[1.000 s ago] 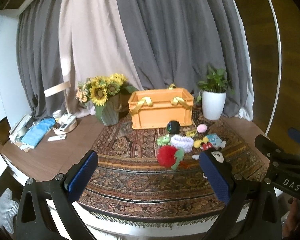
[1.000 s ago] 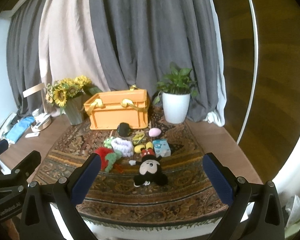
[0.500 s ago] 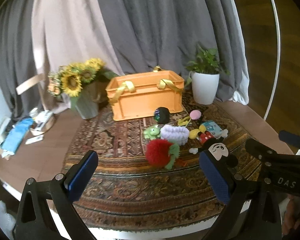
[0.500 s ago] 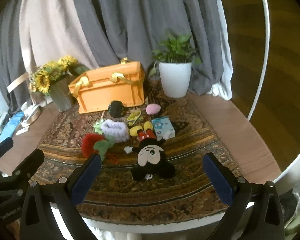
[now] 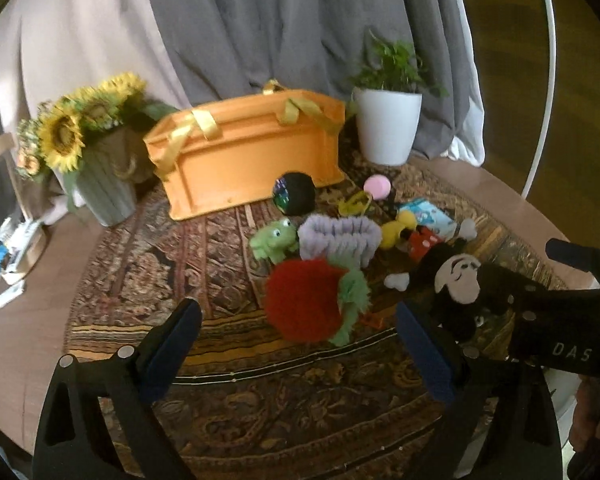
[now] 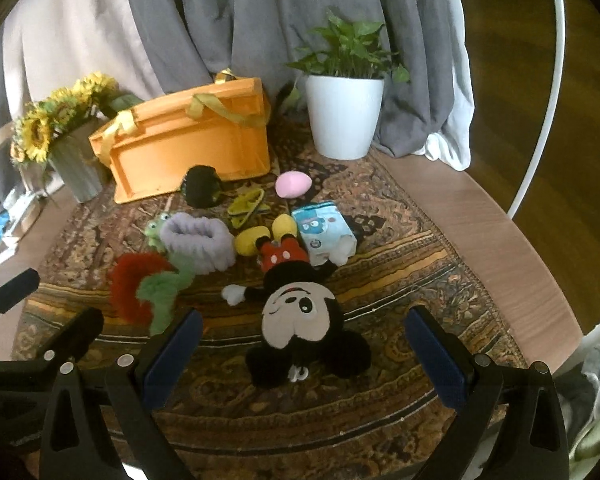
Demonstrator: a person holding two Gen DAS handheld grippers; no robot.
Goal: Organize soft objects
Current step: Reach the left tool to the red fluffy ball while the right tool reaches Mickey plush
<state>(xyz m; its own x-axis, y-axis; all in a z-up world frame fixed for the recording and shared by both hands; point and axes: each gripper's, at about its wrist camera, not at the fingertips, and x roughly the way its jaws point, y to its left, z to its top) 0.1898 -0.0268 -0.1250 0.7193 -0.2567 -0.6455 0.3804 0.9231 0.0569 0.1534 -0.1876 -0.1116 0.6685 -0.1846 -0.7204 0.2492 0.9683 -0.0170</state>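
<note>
Dim, slightly blurred fisheye views, edges dark.

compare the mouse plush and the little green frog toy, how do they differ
The mouse plush is mostly black with red shorts; the green frog toy is green all over. The mouse plush is far larger than the frog toy. The mouse plush lies on its back at the front of the rug; the frog toy sits farther back beside the lavender scrunchie. Both are soft and ungripped.

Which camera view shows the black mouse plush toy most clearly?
The right wrist view: the black mouse plush toy lies whole, unobstructed. In the left wrist view, the right gripper hides part of it.
</note>
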